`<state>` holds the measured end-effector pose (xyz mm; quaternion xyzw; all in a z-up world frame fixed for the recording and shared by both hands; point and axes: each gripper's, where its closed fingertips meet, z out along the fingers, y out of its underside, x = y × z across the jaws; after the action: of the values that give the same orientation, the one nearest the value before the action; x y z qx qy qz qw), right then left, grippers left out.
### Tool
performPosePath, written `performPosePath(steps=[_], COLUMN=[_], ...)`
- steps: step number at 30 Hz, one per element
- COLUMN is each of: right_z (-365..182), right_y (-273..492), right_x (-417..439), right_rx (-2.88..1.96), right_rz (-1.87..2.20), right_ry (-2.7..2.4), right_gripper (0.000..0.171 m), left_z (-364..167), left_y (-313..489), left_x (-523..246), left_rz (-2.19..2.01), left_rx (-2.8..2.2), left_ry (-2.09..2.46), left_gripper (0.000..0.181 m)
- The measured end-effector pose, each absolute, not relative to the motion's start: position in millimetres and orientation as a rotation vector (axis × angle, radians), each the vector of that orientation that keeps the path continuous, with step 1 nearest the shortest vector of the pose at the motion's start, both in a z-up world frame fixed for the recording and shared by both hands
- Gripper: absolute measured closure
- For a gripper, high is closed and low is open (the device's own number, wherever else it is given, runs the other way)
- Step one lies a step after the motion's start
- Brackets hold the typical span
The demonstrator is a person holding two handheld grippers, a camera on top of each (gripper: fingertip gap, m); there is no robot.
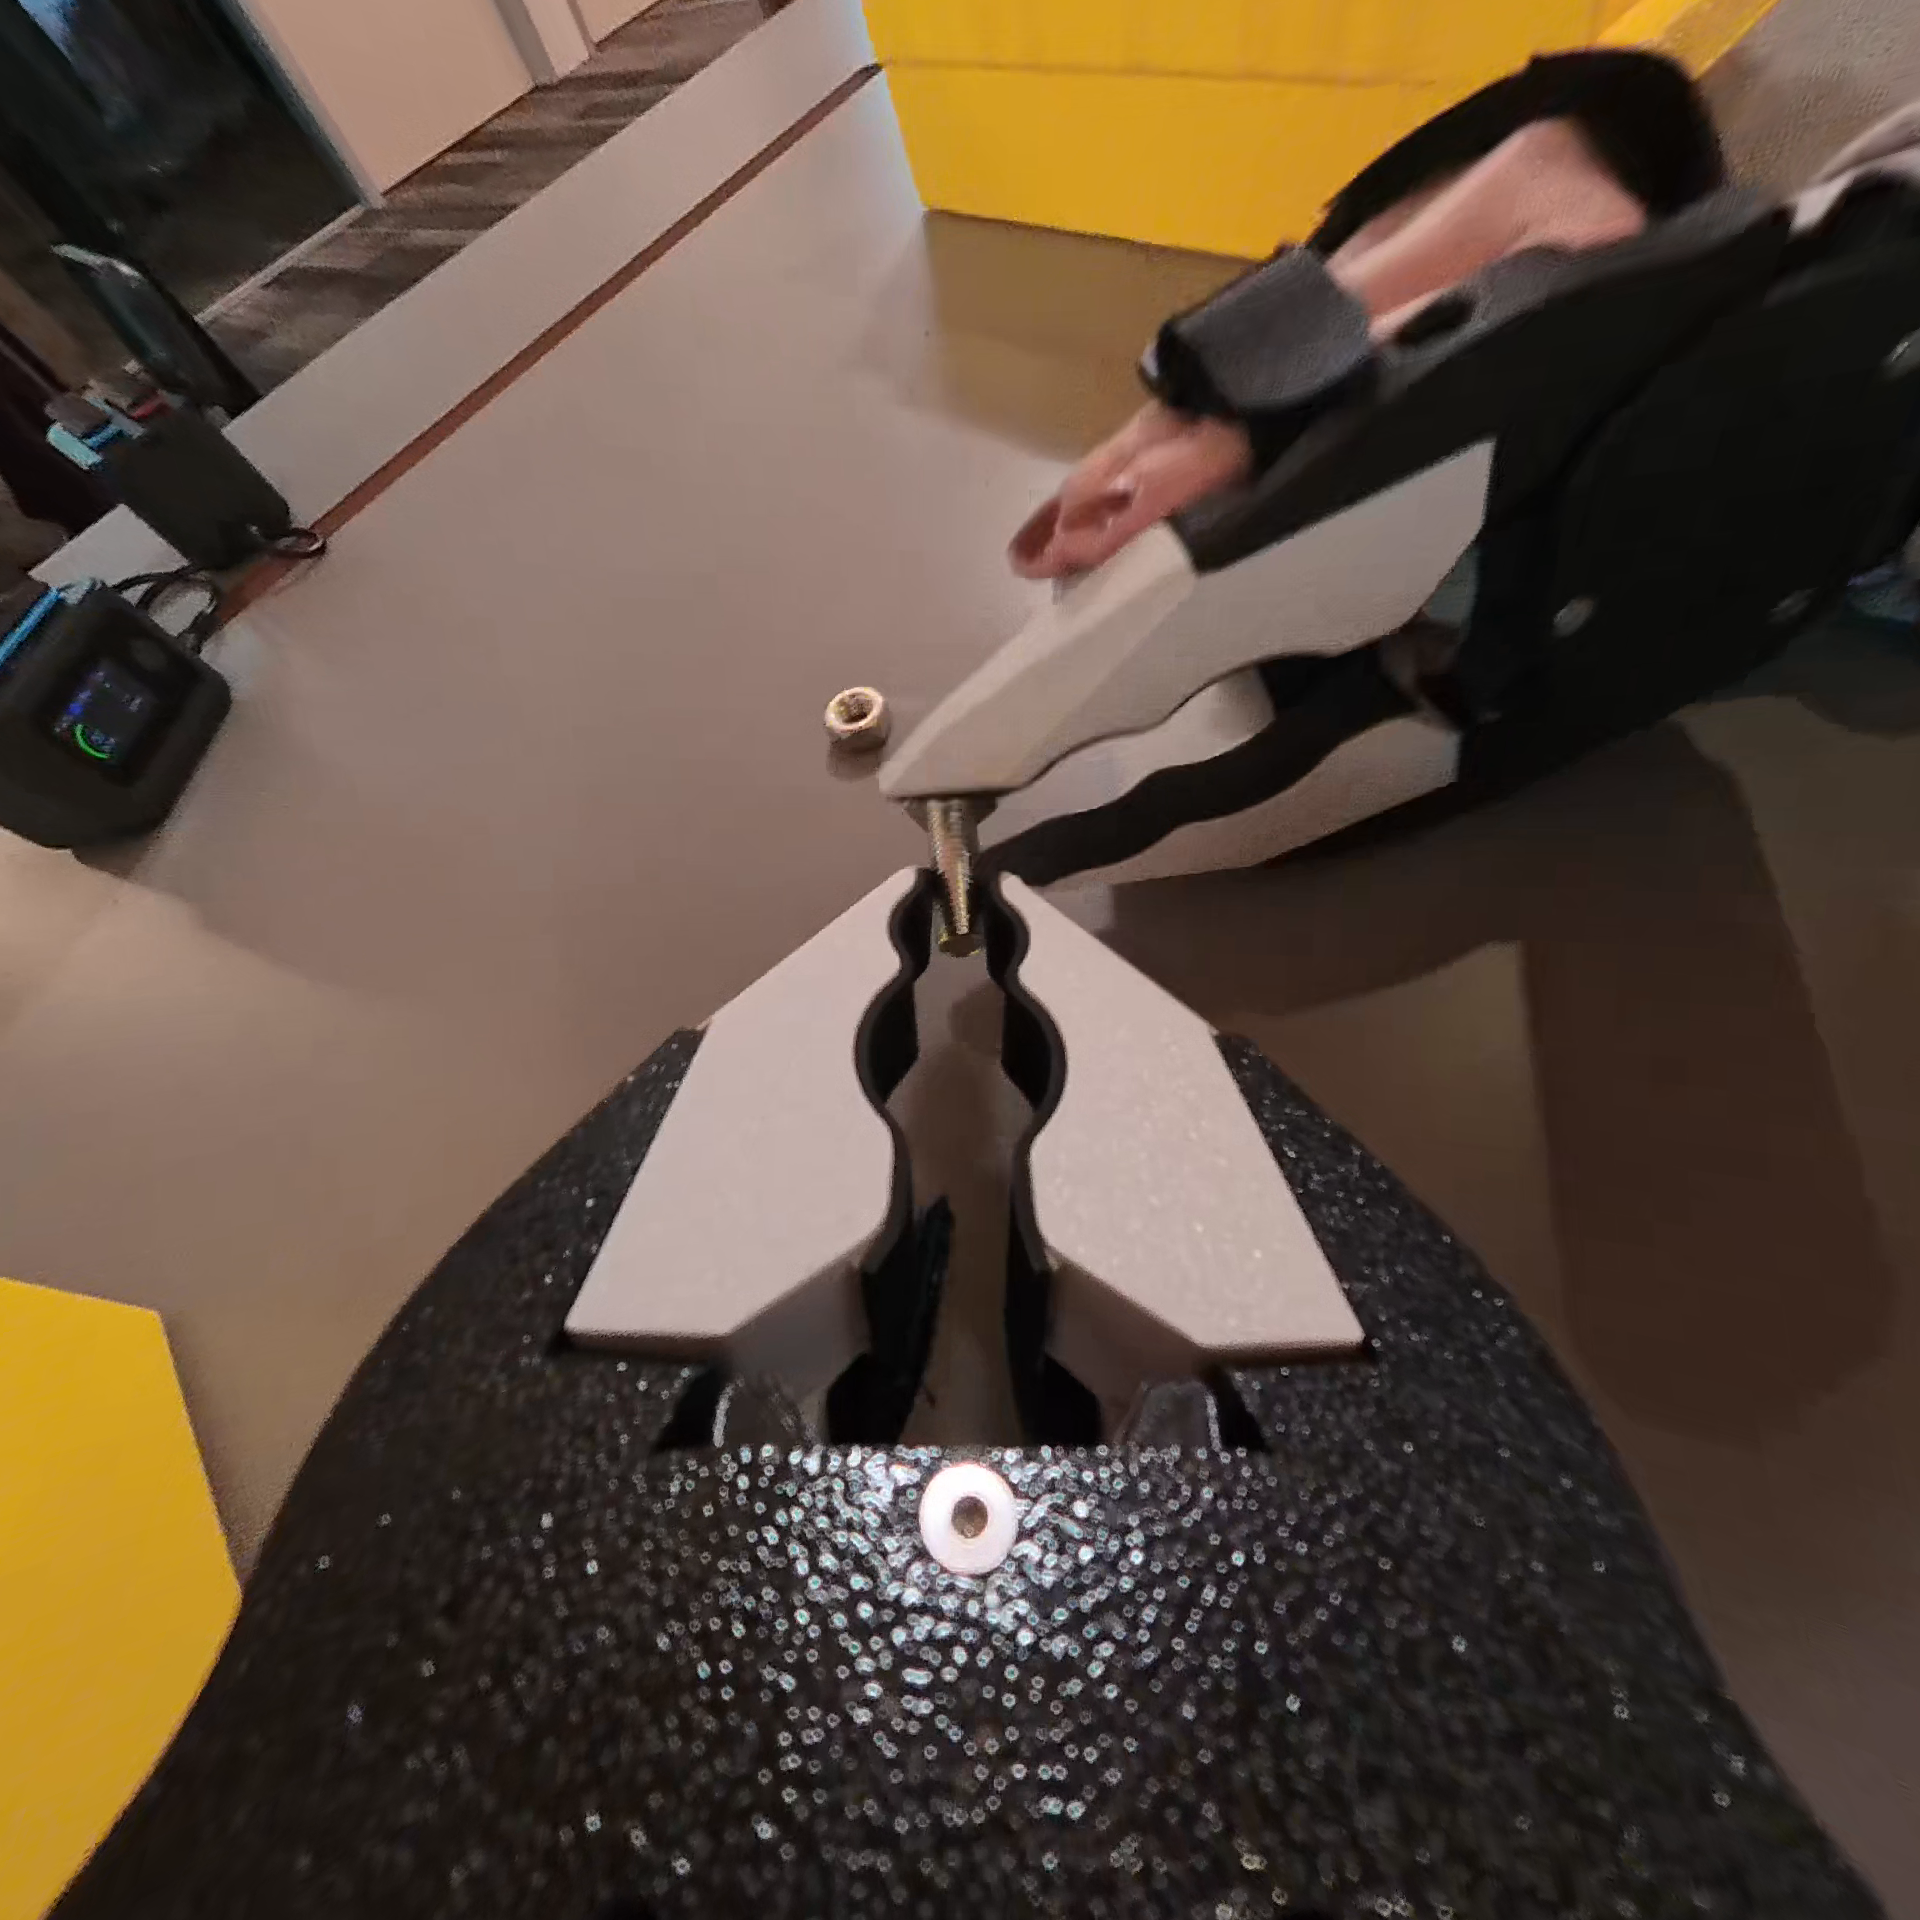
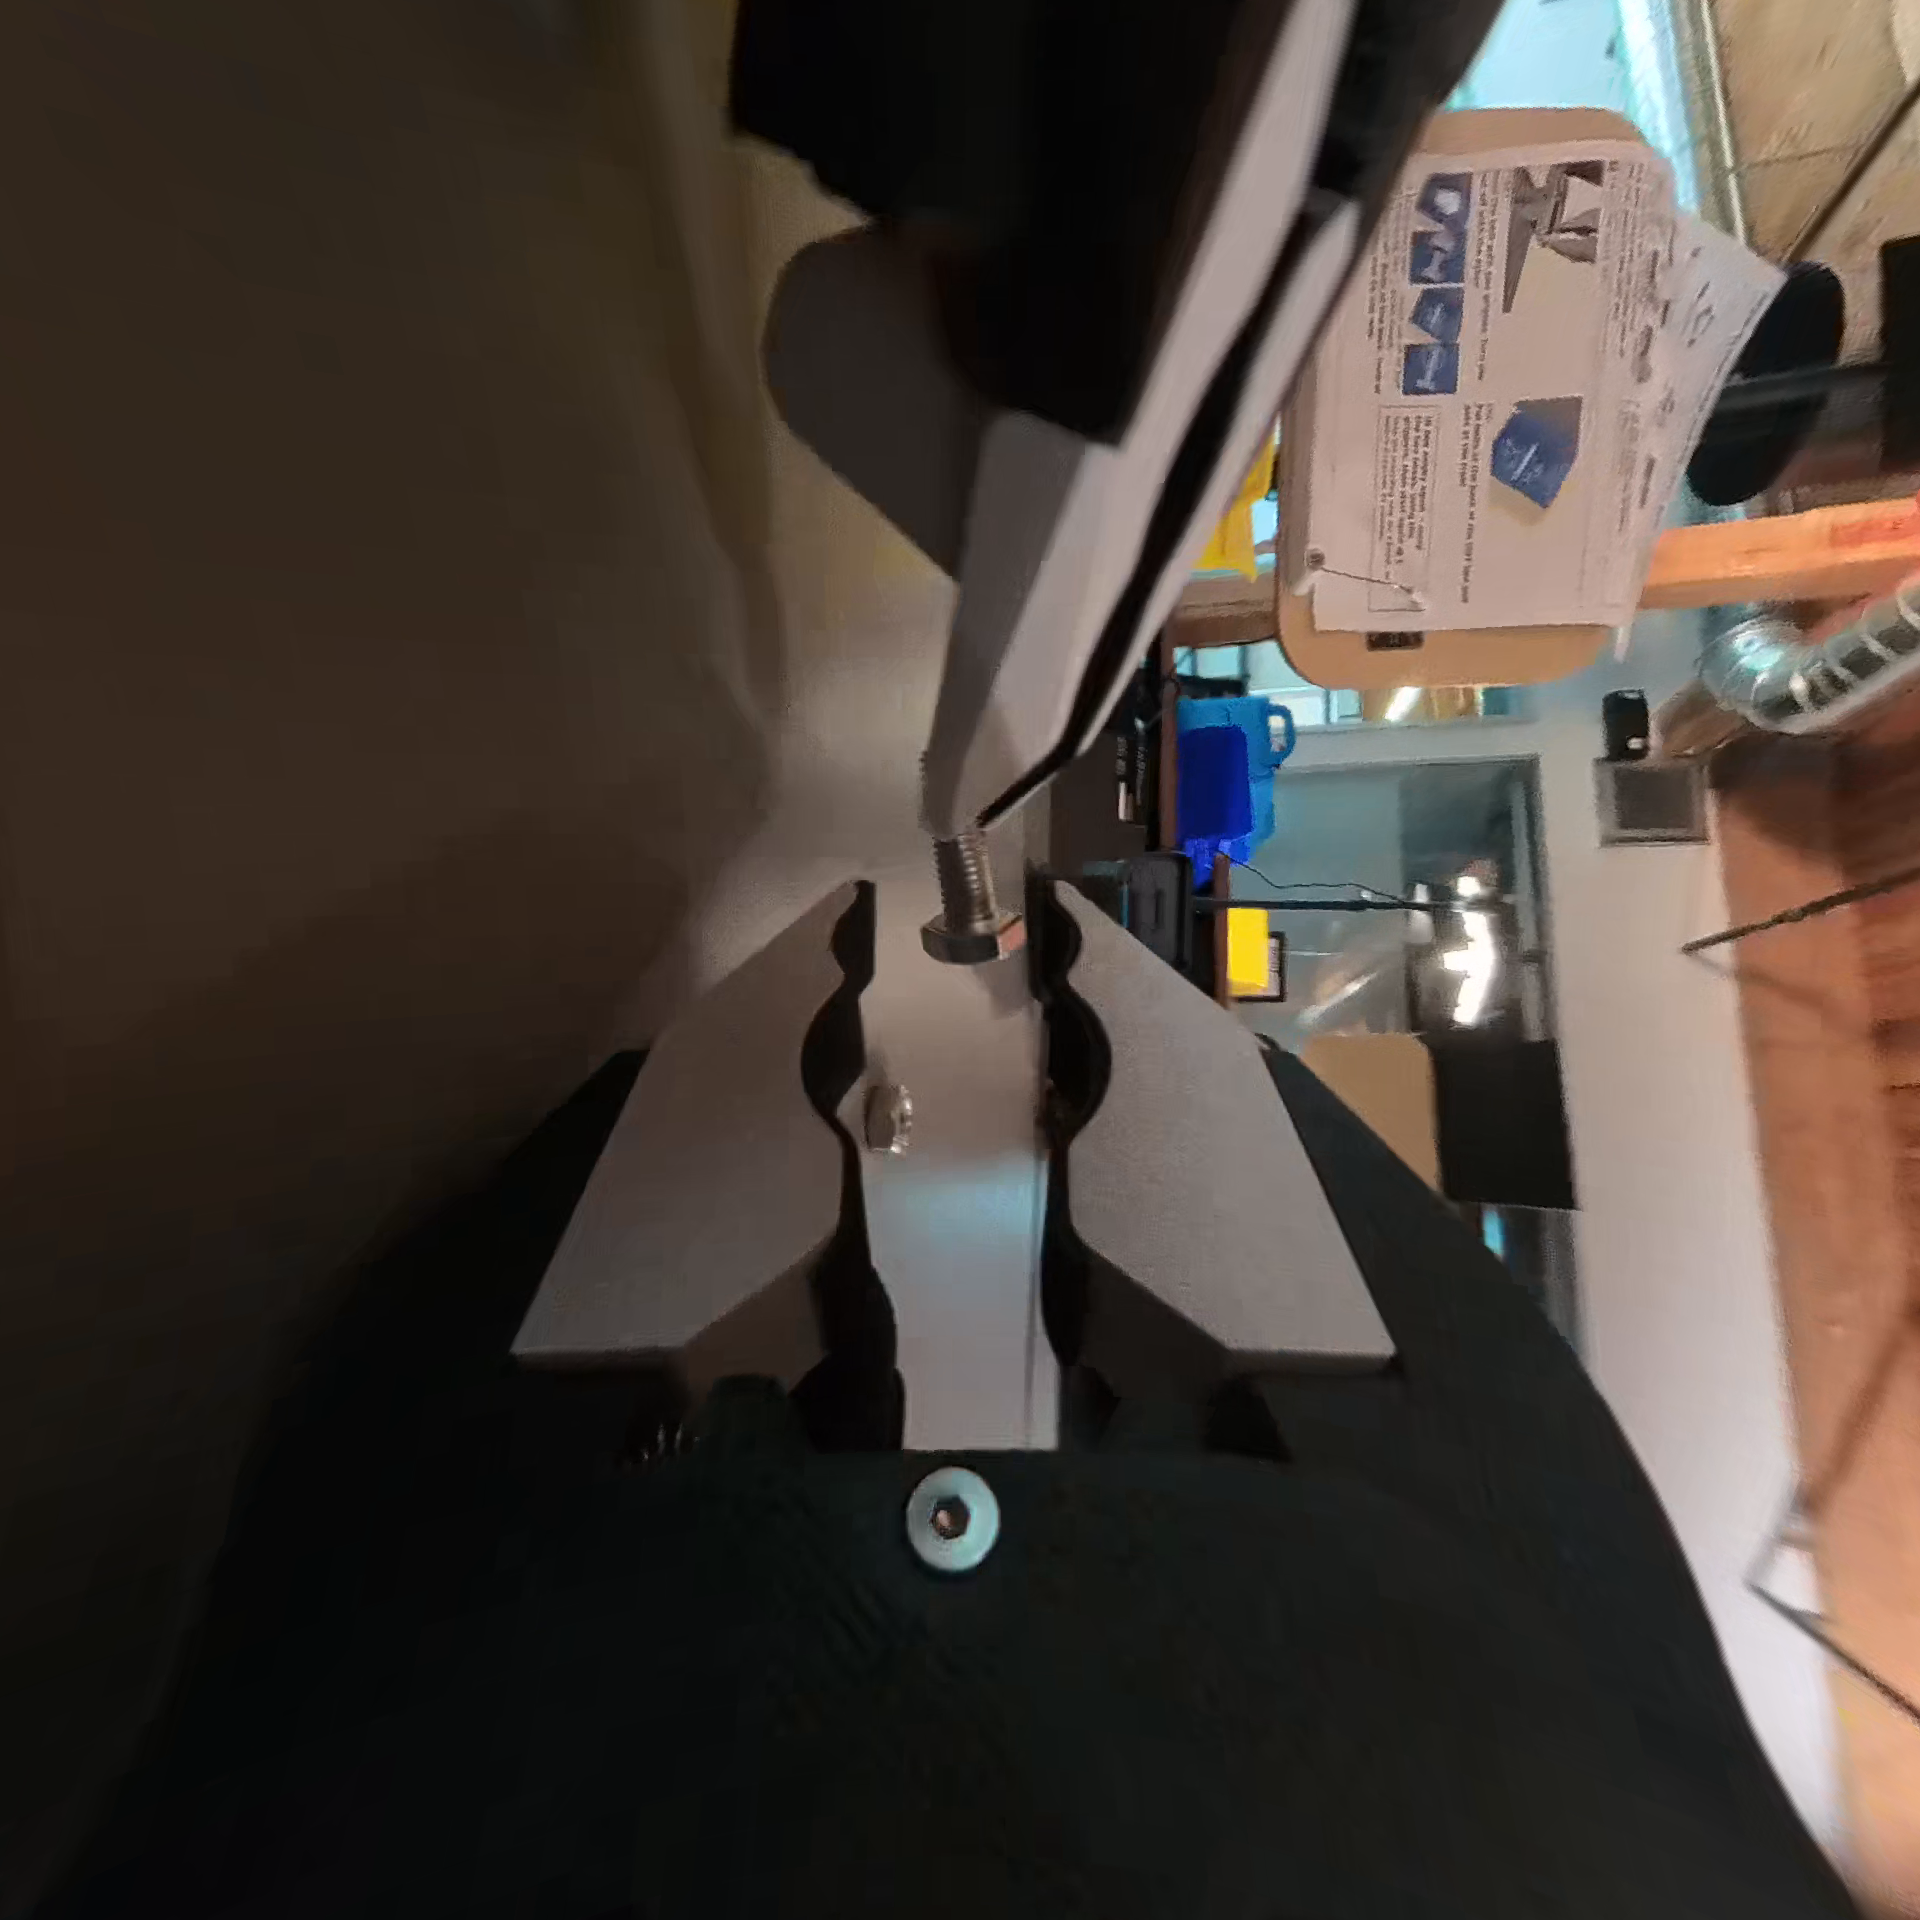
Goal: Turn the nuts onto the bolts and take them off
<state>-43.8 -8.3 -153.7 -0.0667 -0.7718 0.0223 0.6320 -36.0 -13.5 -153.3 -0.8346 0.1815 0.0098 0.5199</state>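
Observation:
A steel bolt (image 1: 948, 862) is held above the brown table (image 1: 520, 727). My left gripper (image 1: 958, 894) is shut on its threaded shank. It enters the right wrist view from above (image 2: 954, 826), pinching the thread. My right gripper (image 2: 951, 894) is open and turned on its side. The bolt's hex head (image 2: 971, 940) sits between its fingertips, close to the right-hand one. In the left wrist view the right gripper (image 1: 951, 826) comes in blurred from the right and hides the head. A loose nut (image 1: 854, 717) lies on the table just beyond the bolt. It also shows in the right wrist view (image 2: 885, 1117).
A yellow box (image 1: 1091, 125) stands at the table's far end and a yellow block (image 1: 83, 1558) at the near left. A black device with a lit screen (image 1: 99, 717) sits at the left edge. A person's hand (image 1: 1122, 488) holds the right gripper. A clipboard with paper (image 2: 1455, 395) hangs behind.

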Motion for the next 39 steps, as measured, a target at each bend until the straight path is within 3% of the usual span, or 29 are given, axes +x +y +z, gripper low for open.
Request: performPosePath(steps=[2, 10, 14, 20, 25, 30, 35, 37, 39], right_z=[-152.8, -161.2, -177.7, -182.9, -178.2, -148.3, -115.6, -110.2, -112.8], right_y=[-6.2, 13.5, 29.4, 35.7, 34.3, 22.8, 8.6, 5.8, 5.4], right_x=[-46.9, -40.3, -32.5, -20.3, -17.9, -26.0, -19.0, -16.6, -15.2], right_rx=[-0.133, -0.927, -1.149, -1.300, -1.136, -0.964, -0.822, -0.790, -0.779], right_rz=[-0.017, 0.651, 0.699, 0.830, 0.762, 0.857, 1.067, 1.103, 1.096], right_ry=[-1.735, -1.870, -1.961, -2.001, -2.010, -1.878, -1.767, -1.749, -1.769], right_gripper=[0.153, 0.153, 0.154, 0.153, 0.153, 0.154, 0.154, 0.154, 0.154], left_z=[-150.8, -120.3, -124.1, -128.2, -132.7, -127.9, -109.9, -117.4, -110.1], left_y=[-13.9, -15.9, -15.3, -14.4, -6.8, 8.7, 14.4, 14.9, 12.6], left_x=[-34.9, -54.9, -60.0, -59.9, -41.2, -30.1, -17.5, -12.7, -5.8], left_rz=[0.029, 0.018, -0.047, -0.058, -0.133, -0.381, -0.791, -0.864, -0.943], left_rx=[-1.984, -1.831, -1.841, -1.862, -1.890, -1.882, -1.738, -1.772, -1.725], left_ry=[0.446, 0.271, 0.211, 0.205, 0.250, 0.047, -0.118, -0.125, -0.092], left_gripper=[0.174, 0.169, 0.173, 0.179, 0.177, 0.147, 0.134, 0.144, 0.174])
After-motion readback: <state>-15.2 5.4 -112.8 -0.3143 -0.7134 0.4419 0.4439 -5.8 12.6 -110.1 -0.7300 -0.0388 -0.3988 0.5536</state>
